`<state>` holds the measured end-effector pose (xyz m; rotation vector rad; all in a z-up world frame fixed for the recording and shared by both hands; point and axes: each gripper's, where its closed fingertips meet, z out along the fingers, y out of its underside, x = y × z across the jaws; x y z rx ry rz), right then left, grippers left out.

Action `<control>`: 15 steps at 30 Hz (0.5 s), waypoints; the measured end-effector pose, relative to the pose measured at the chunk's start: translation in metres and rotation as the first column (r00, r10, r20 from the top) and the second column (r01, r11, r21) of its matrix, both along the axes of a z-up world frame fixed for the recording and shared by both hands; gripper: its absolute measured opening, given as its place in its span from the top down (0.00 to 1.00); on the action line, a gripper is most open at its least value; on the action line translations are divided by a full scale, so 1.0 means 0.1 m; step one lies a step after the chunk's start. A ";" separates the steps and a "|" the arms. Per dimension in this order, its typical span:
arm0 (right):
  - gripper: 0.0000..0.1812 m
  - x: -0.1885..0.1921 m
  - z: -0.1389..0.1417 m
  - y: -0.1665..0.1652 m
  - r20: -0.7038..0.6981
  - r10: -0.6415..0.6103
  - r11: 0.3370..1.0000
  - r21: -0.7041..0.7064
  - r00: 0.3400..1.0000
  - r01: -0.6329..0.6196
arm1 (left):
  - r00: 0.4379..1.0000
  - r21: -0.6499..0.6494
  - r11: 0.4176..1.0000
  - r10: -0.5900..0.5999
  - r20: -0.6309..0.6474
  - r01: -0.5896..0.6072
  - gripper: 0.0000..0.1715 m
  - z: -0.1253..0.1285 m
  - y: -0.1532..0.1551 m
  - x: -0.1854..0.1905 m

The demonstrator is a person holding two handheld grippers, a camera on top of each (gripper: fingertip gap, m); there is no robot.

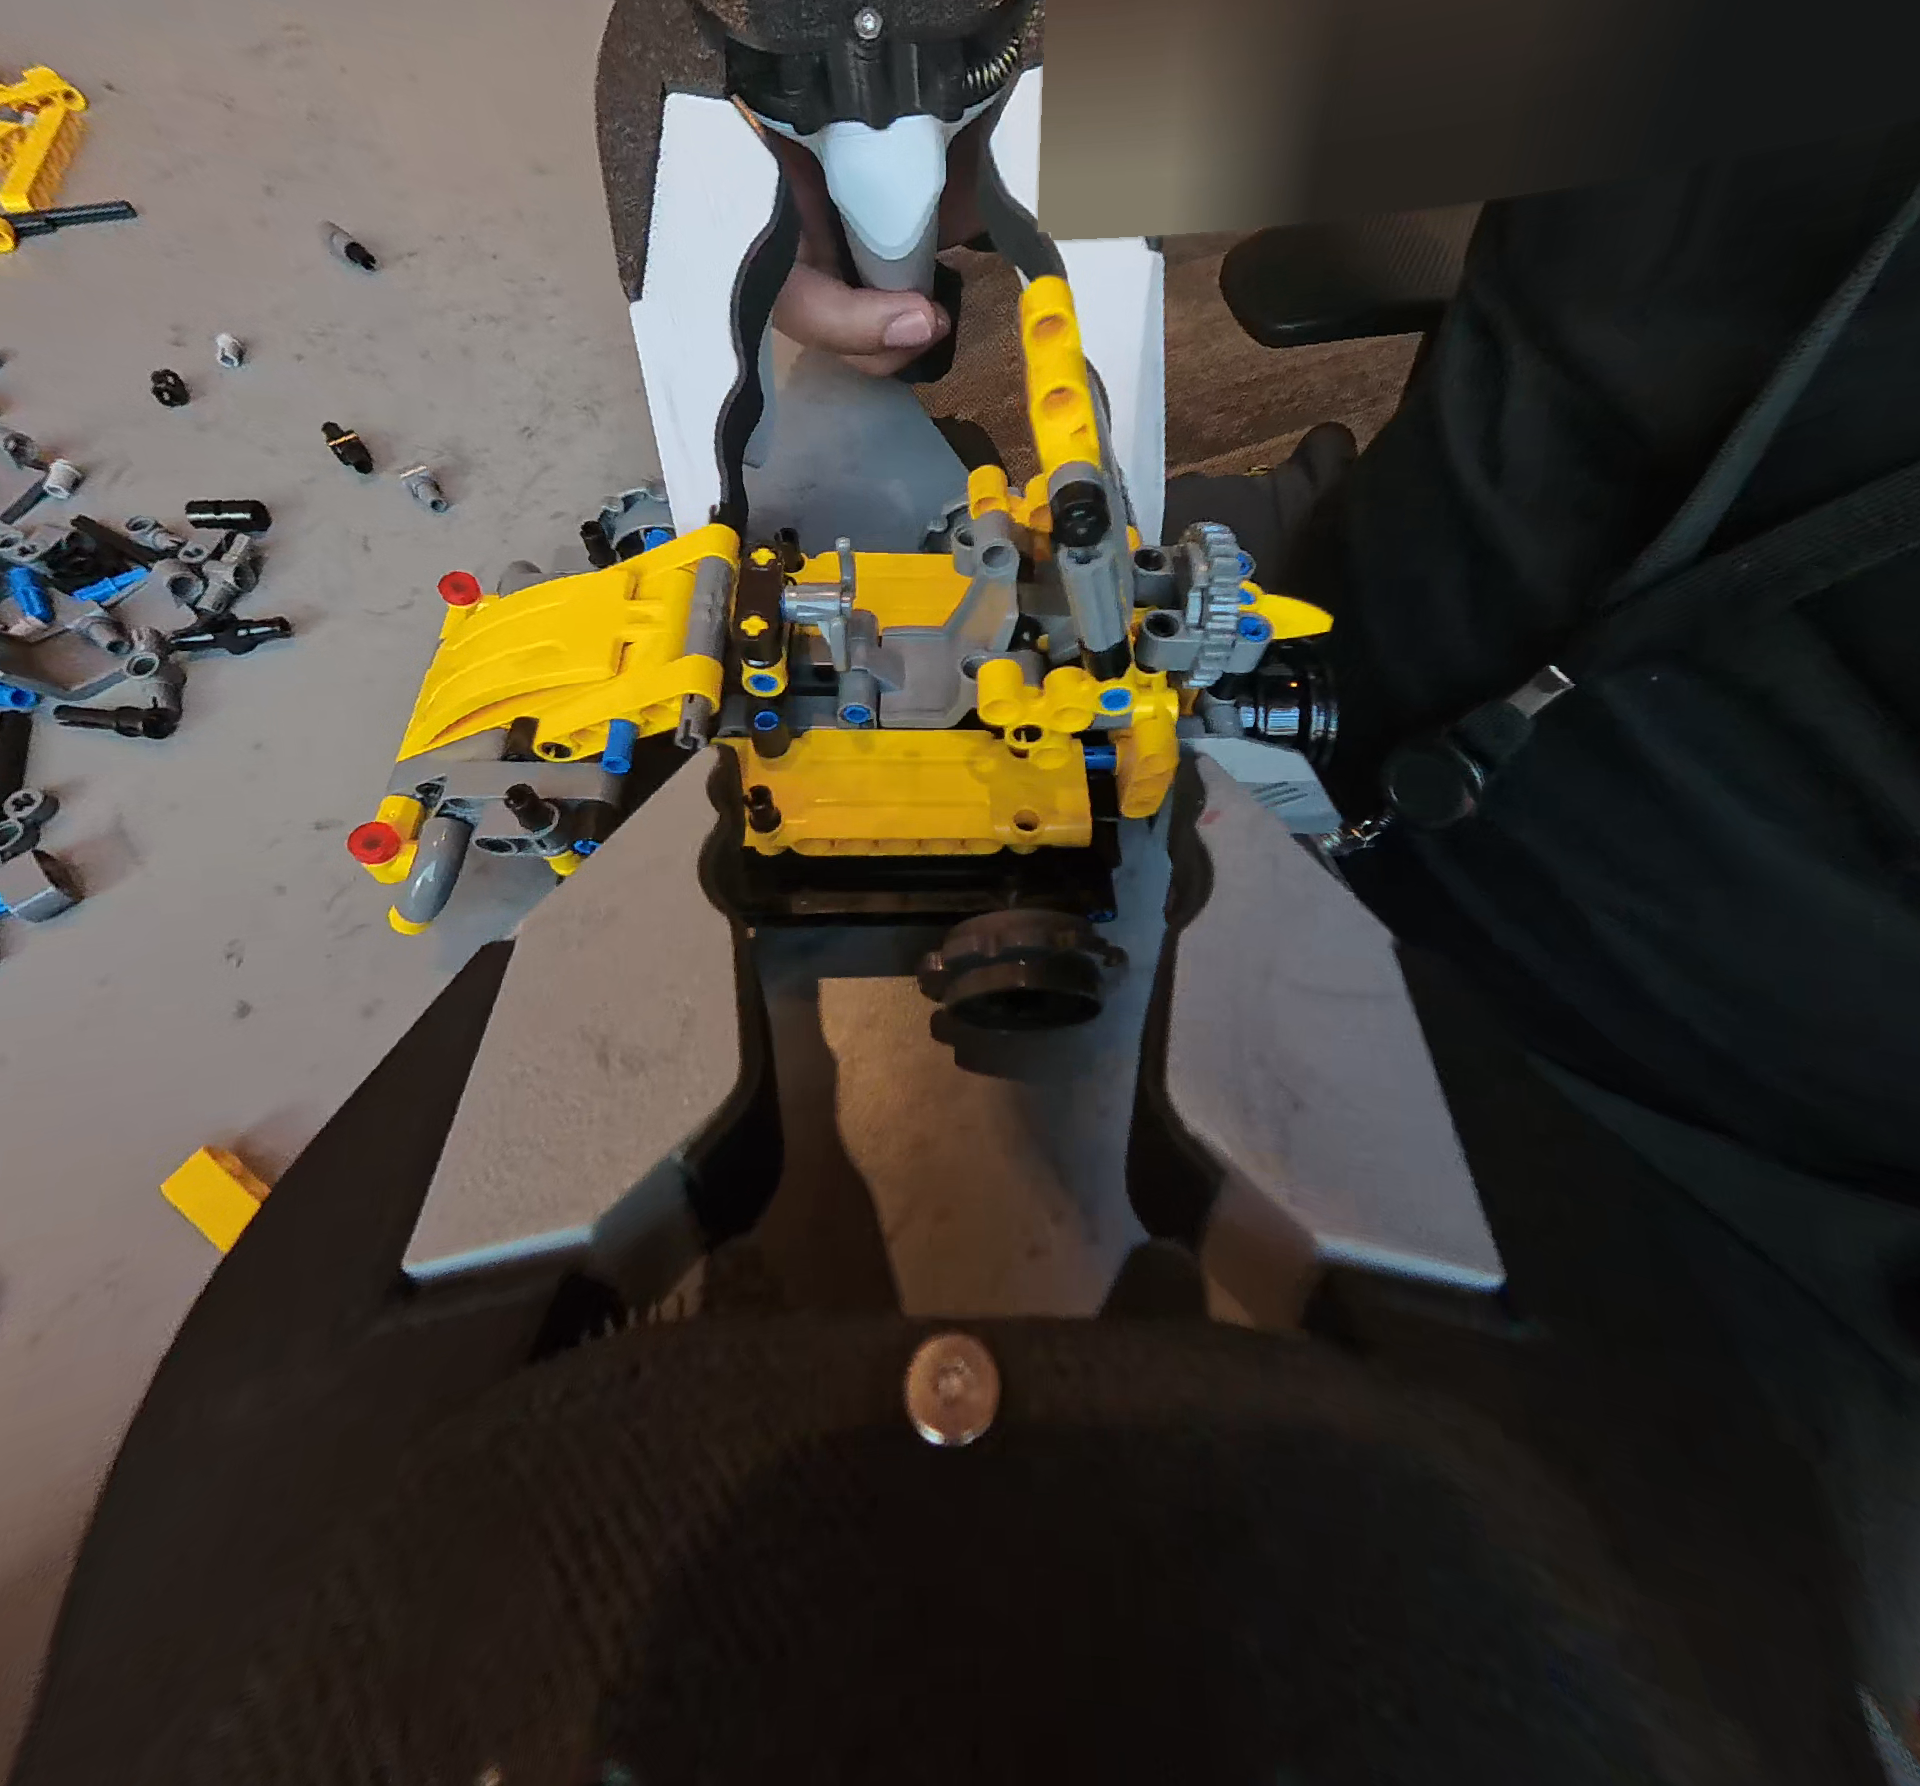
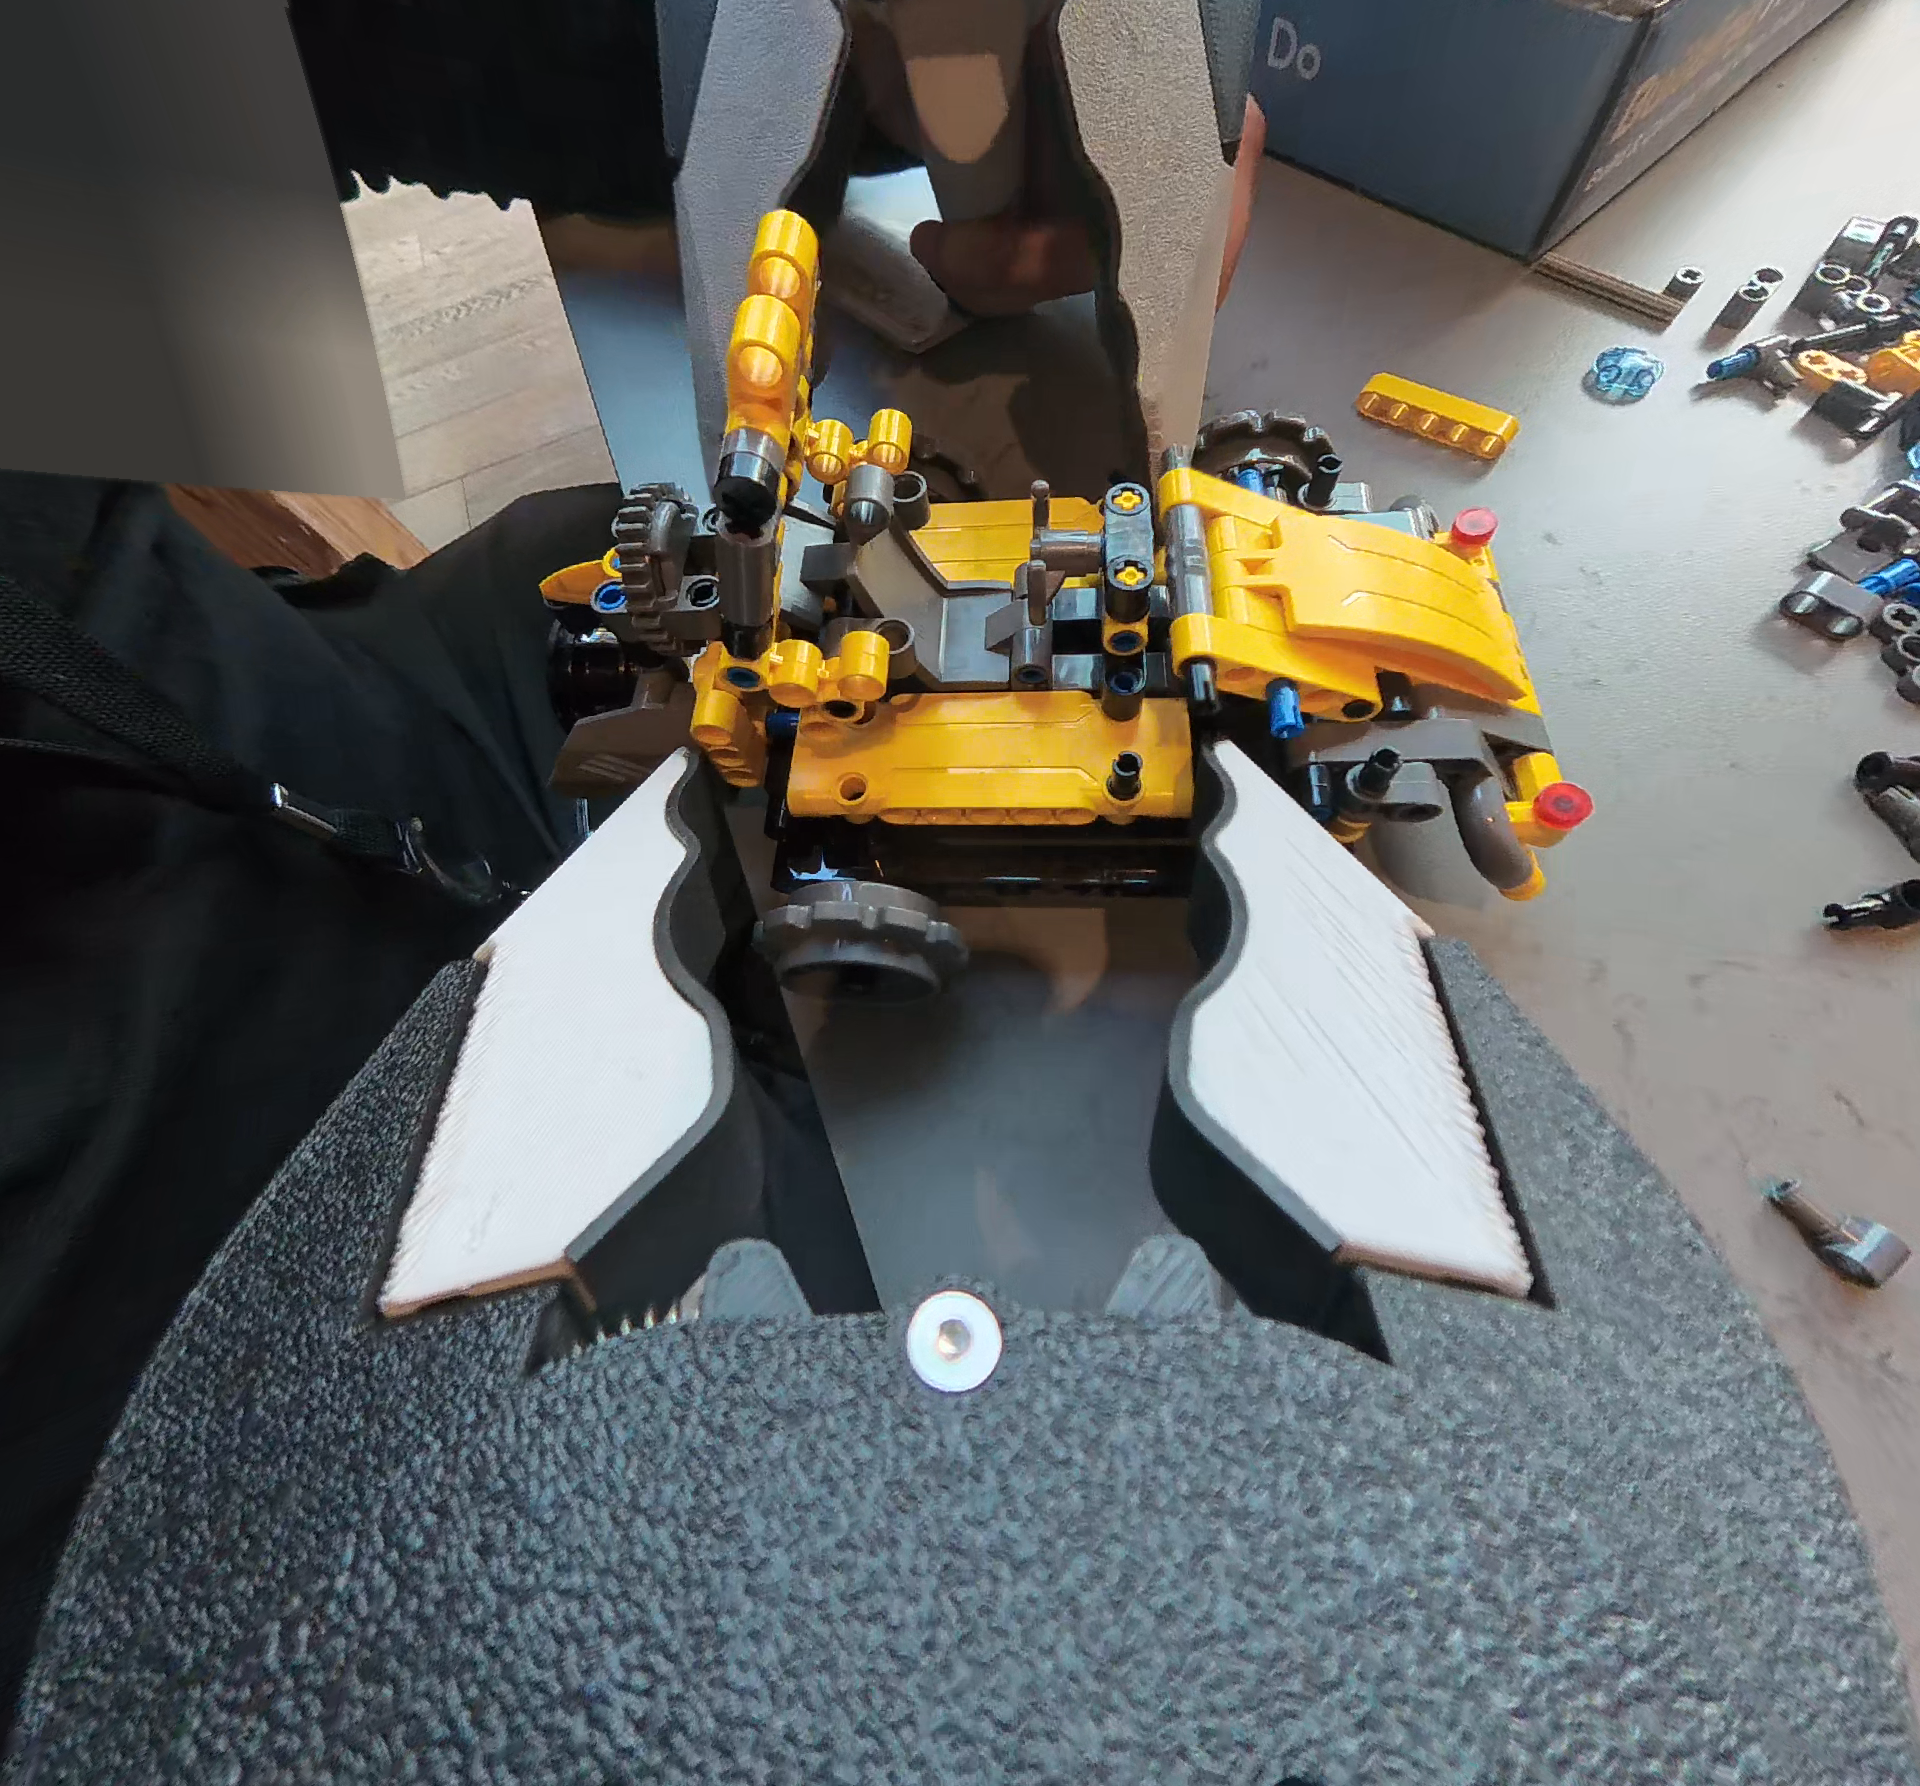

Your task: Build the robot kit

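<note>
Looked down on a scuffed grey tabletop (image 1: 312, 126), with a dark blue cardboard box (image 2: 1455, 105) open at its far corner in the right wrist view.

Found a yellow, grey and black brick-built vehicle model (image 1: 914, 791) at the table's edge beside dark clothing. Gear end stuck out past that edge, and the sloped yellow hood with red studs lay over the surface. Could not tell whether it rested on the table or hung just above it.

Saw the left gripper (image 1: 945, 770), grey-fingered, spread wide. Its tips pressed on either end of the model's yellow side panel, clamping the body between them. Met from the opposite side by the right gripper (image 2: 945, 780), white-fingered and spread about as wide, closed on the same body in the same way. Faced each other across the model, tips near but apart.

Noted a yellow holed beam (image 1: 1055, 386) standing upright from the gear end, just beside one white finger. Spotted a black wheel hub (image 1: 1023, 988) on the model's near side, between the grey fingers.

Counted loose grey, black and blue pins and connectors (image 1: 135, 593) scattered well apart from the model toward the surface's far side. Among them lay a flat yellow five-hole beam (image 2: 1439, 417) near the box, and a small yellow brick (image 1: 213, 1196) alone by the left gripper's body.
</note>
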<state>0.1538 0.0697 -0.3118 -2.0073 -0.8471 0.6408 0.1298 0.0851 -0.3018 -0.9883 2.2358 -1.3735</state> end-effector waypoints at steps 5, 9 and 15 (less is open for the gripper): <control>0.50 0.00 0.00 0.01 -0.003 -0.001 1.000 -0.001 1.000 0.001 | 1.000 0.003 1.000 -0.005 0.000 0.005 0.53 0.00 0.00 0.00; 0.50 0.00 0.00 0.00 -0.003 0.000 1.000 -0.001 1.000 0.000 | 1.000 -0.001 1.000 -0.012 -0.001 0.012 0.53 -0.01 -0.01 0.00; 0.50 -0.02 0.00 -0.01 -0.001 0.014 1.000 0.002 1.000 -0.014 | 0.999 0.005 0.999 -0.032 0.003 0.032 0.54 -0.01 -0.04 -0.02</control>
